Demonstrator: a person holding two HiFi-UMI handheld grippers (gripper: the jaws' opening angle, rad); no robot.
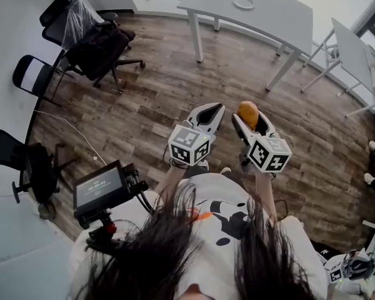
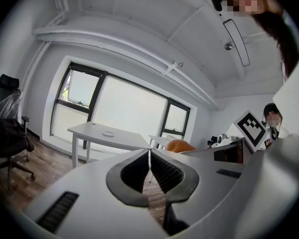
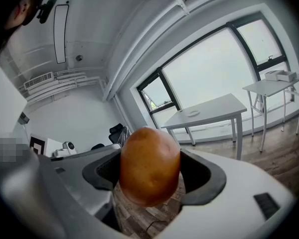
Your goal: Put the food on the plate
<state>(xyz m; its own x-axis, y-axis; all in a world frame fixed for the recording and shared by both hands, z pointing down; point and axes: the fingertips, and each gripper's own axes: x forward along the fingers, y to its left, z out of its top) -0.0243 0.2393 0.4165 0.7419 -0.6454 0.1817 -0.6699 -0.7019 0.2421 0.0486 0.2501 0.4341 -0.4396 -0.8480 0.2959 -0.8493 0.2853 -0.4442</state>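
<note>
An orange-brown, potato-shaped food (image 3: 149, 166) is clamped between the wide-spread pads of my right gripper (image 3: 150, 176). From the head view the food (image 1: 247, 112) sticks out of the right gripper (image 1: 249, 124), held at chest height over the wooden floor. Beside it my left gripper (image 1: 214, 110) is shut with nothing in it; its tips meet in the left gripper view (image 2: 149, 152), where the food (image 2: 179, 145) shows just to the right. A small white plate (image 1: 243, 3) lies on the far white table (image 1: 275, 14), well ahead of both grippers.
Black office chairs (image 1: 94, 42) stand at the far left, another (image 1: 25, 167) nearer. A screen on a stand (image 1: 100, 189) is close at my left. A second white table (image 1: 356, 49) stands at the right. Wooden floor (image 1: 175, 86) lies between me and the plate's table.
</note>
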